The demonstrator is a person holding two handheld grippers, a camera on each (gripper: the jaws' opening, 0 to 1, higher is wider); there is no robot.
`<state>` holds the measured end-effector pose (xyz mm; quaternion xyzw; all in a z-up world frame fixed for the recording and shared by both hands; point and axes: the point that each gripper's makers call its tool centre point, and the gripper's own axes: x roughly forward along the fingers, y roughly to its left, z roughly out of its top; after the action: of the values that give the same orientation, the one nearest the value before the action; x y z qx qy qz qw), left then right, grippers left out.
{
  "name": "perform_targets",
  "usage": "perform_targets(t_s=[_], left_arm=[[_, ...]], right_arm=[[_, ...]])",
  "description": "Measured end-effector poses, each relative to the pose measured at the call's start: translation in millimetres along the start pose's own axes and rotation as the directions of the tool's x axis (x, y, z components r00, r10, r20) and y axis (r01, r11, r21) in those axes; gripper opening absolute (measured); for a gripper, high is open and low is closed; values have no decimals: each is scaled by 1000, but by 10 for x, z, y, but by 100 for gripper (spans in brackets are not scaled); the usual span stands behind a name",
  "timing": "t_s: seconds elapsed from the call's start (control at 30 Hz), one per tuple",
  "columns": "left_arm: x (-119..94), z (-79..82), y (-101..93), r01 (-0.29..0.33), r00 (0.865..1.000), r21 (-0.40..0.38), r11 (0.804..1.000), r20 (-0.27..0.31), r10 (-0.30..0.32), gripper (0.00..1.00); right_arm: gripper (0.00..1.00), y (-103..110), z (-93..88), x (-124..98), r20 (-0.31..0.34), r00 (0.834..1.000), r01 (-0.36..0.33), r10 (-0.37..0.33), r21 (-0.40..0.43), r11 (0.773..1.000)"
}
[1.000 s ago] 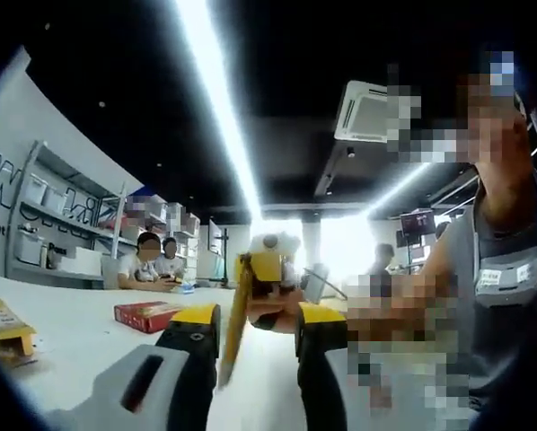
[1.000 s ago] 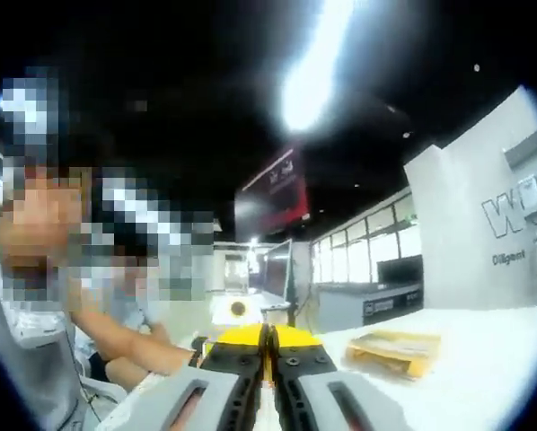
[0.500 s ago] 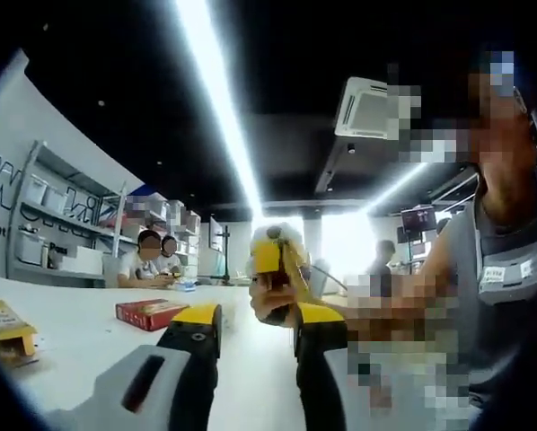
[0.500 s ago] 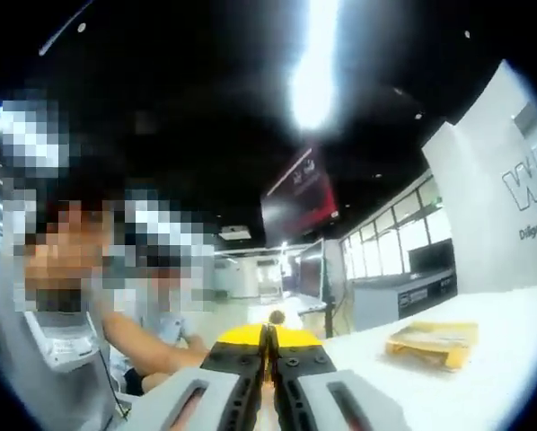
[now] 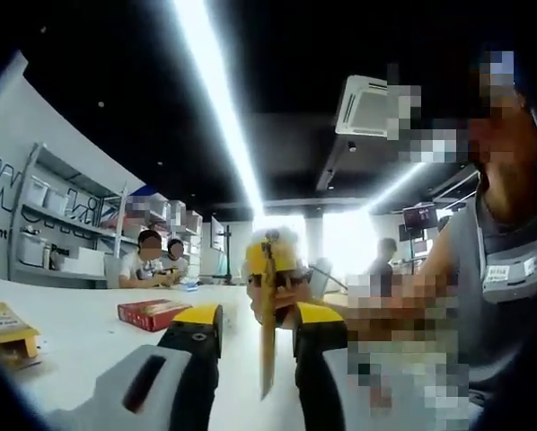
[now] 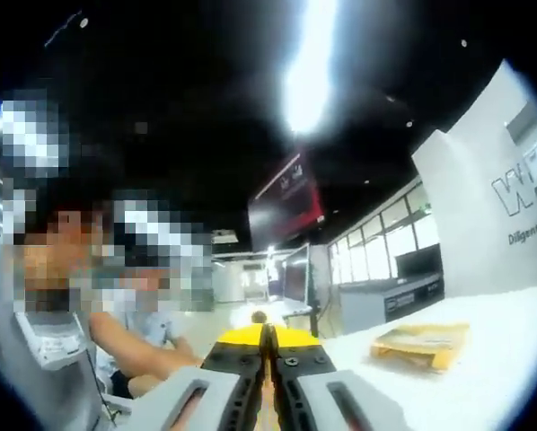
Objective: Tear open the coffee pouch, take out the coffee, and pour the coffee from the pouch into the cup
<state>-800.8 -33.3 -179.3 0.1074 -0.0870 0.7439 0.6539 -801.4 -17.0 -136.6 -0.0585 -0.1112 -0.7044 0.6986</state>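
A slim yellow coffee pouch (image 5: 267, 346) hangs straight down in the left gripper view, in the gap between my left gripper's (image 5: 258, 314) black, yellow-tipped jaws, which stand apart and do not touch it. My right gripper (image 5: 270, 269) comes in from the right and pinches the pouch's top end. In the right gripper view that gripper (image 6: 267, 334) has its jaws pressed together, with a thin yellow edge between them. The person holding the grippers faces both cameras.
A white table (image 5: 80, 350) carries a red box (image 5: 147, 312) and an opened yellow box (image 5: 4, 328), the yellow box (image 6: 421, 344) also lying at the right in the right gripper view. Two people (image 5: 156, 260) sit at the far end, beside wall shelves (image 5: 53, 224).
The pouch hung slanting to the lower left, was then lifted and foreshortened, and now hangs vertically between the left jaws. The right gripper view has swung slightly; both grippers keep their state.
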Motion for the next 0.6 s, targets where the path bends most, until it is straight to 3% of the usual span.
perform_targets(t_s=[0.1, 0.17, 0.23, 0.27, 0.3, 0.4, 0.5, 0.57, 0.6], left_arm=[[-1, 4, -4, 0, 1000, 1, 1000, 3, 0, 33], [-5, 1, 4, -2, 1000, 1, 1000, 2, 2, 33], [-6, -1, 6, -4, 1000, 0, 1000, 3, 4, 33], [-6, -4, 7, -5, 1000, 0, 1000, 2, 5, 33], [-6, -7, 5, -4, 1000, 1, 1000, 2, 4, 33], [-4, -11, -2, -3, 1000, 2, 1000, 0, 3, 32], [-1, -19, -4, -3, 1000, 2, 1000, 0, 3, 32], [5, -31, 0, -3, 1000, -2, 1000, -3, 3, 32], [8, -43, 0, -4, 1000, 0, 1000, -7, 4, 32]], right_arm=[[3, 245, -27, 50, -33, 992, -119, 121, 47, 992], [3, 296, -28, 83, -36, 991, -126, 127, 33, 992], [3, 222, -32, 87, -34, 996, -84, 84, 5, 996], [3, 58, -40, 60, -34, 999, 1, -2, -24, 1000], [3, -11, -71, 34, -49, 998, 35, -37, -40, 999], [3, 122, -102, 29, -53, 997, -56, 58, 26, 998], [3, 410, -66, 43, -33, 979, -200, 202, 62, 978], [3, 316, -79, 43, -46, 986, -160, 161, 30, 987], [2, 198, -90, 38, -54, 993, -103, 103, 16, 995]])
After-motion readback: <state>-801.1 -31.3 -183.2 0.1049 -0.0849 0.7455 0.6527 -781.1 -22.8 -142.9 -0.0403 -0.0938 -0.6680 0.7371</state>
